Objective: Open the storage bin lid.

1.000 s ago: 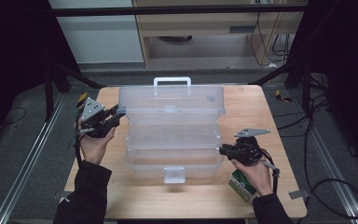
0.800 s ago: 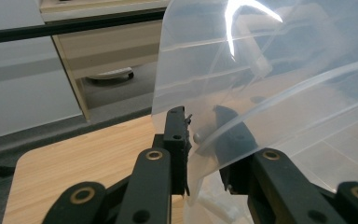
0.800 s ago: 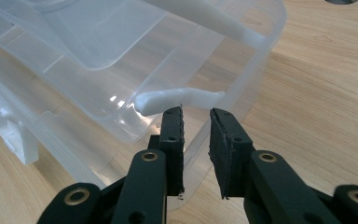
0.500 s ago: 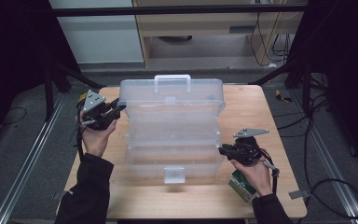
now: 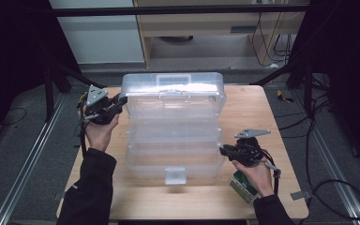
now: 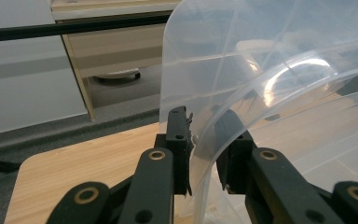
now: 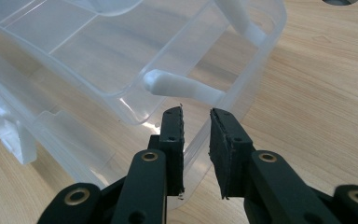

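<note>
A clear plastic tiered organizer box (image 5: 173, 140) stands in the middle of the wooden table (image 5: 262, 112). Its lid (image 5: 173, 91), with a carry handle (image 5: 174, 78), is raised at the far side, and the trays below it are stepped apart. My left gripper (image 5: 122, 99) is at the lid's left end. In the left gripper view the jaws (image 6: 205, 135) are shut on the lid's curved edge (image 6: 270, 70). My right gripper (image 5: 222, 151) is at the box's right side. In the right gripper view it (image 7: 196, 126) clamps the bottom tray's wall (image 7: 98, 60), just below a white hinge arm (image 7: 182, 87).
A white latch (image 5: 174, 176) hangs at the box's front edge. A small green and white carton (image 5: 241, 185) lies on the table under the right hand. Beyond the table's far edge stand a cabinet and a black frame rail.
The left gripper has moved up and away from the person with the lid's edge in it, so the lid stands higher and the trays have spread. The right gripper has not moved.
</note>
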### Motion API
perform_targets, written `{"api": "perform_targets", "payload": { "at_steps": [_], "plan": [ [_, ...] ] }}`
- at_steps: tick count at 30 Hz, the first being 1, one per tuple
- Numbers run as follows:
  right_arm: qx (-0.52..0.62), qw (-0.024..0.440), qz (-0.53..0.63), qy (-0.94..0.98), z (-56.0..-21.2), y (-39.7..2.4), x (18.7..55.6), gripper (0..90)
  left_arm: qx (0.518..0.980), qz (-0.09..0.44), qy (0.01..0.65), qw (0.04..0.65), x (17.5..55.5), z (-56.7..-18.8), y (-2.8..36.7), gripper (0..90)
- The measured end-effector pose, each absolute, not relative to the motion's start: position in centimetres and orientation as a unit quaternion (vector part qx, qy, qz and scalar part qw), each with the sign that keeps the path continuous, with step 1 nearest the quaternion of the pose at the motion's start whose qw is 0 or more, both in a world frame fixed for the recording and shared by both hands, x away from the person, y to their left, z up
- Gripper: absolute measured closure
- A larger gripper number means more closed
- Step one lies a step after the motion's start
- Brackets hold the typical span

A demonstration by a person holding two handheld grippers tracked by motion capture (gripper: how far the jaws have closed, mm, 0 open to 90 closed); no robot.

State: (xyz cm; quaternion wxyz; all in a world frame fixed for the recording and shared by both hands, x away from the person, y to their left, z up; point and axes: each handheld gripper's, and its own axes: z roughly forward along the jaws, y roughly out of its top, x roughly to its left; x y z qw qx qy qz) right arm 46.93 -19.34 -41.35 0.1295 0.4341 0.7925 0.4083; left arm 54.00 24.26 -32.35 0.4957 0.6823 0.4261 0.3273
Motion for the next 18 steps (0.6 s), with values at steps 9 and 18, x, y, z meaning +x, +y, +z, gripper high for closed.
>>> {"api": "perform_targets", "payload": {
  "at_steps": [9, 18],
  "plan": [
    [0.434, 0.129, 0.409, 0.793, -41.4, -19.3, 46.9, 75.0, 0.683, 0.330, 0.433, 0.487, 55.0, -31.9, 24.0, 76.8],
    [0.434, 0.129, 0.409, 0.793, -41.4, -19.3, 46.9, 75.0, 0.685, 0.335, 0.435, 0.478, 55.8, -31.6, 23.7, 76.9]
  ]
}}
